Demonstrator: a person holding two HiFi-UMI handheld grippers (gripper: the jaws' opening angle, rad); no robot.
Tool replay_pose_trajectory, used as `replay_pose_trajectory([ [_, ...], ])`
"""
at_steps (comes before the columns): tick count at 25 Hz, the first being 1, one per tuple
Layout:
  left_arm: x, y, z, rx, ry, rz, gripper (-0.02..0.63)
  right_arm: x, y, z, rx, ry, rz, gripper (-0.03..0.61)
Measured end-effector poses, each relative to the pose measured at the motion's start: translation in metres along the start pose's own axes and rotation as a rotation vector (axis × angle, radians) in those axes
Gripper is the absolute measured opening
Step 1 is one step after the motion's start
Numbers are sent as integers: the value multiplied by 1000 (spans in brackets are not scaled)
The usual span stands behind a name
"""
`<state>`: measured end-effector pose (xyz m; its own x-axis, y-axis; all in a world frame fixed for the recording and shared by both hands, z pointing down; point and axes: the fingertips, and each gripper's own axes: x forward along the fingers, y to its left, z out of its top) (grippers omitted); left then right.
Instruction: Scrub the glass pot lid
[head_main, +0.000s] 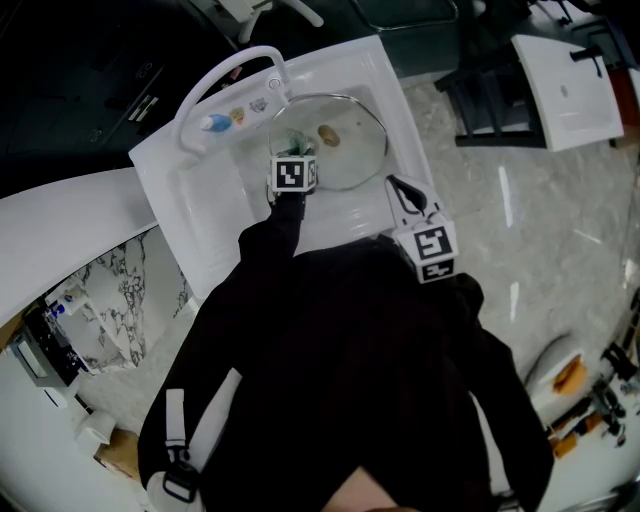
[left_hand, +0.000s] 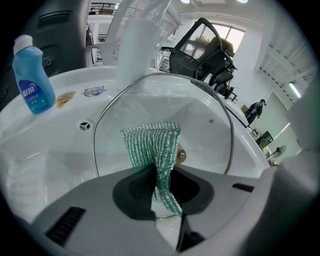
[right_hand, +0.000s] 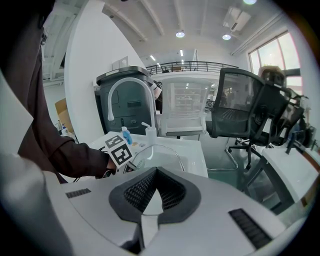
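The left tool (left_hand: 159, 187) is clamped on a green mesh scrubbing cloth (left_hand: 150, 142). The cloth passes between the jaws and fans out above them, with its free end lying against the round glass pot lid with a metal rim (left_hand: 205, 125).

The lid rests tilted inside the basin of the white rectangular sink (head_main: 200, 190), toward the basin's far side. Its small brown knob (left_hand: 181, 156) shows just beside the right edge of the cloth.

In the head view, the left tool's marker cube sits over the near edge of the lid (head_main: 350, 150), and a dark sleeve (head_main: 285, 225) extends back from it.

The right tool (right_hand: 152, 200) has its jaws brought together with nothing between them. It hangs at the near right edge of the sink, apart from the lid.

A curved white faucet (head_main: 215, 80) arches over the far left corner of the sink. A blue plastic bottle with a white cap (left_hand: 32, 75) stands on the sink ledge, left of the lid. The sink is set in a white desk (head_main: 60, 230).
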<state>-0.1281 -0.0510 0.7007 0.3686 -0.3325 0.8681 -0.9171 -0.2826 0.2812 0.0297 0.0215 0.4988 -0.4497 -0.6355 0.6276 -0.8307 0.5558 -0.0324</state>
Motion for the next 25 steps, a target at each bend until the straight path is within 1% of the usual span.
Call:
replay_pose_trajectory([
  [21, 3, -19, 6, 16, -8, -34, 66, -10, -3, -4, 28, -18, -33, 3],
  [25, 4, -23, 5, 17, -3, -40, 66, -12, -2, -8, 17, -2, -29, 2],
])
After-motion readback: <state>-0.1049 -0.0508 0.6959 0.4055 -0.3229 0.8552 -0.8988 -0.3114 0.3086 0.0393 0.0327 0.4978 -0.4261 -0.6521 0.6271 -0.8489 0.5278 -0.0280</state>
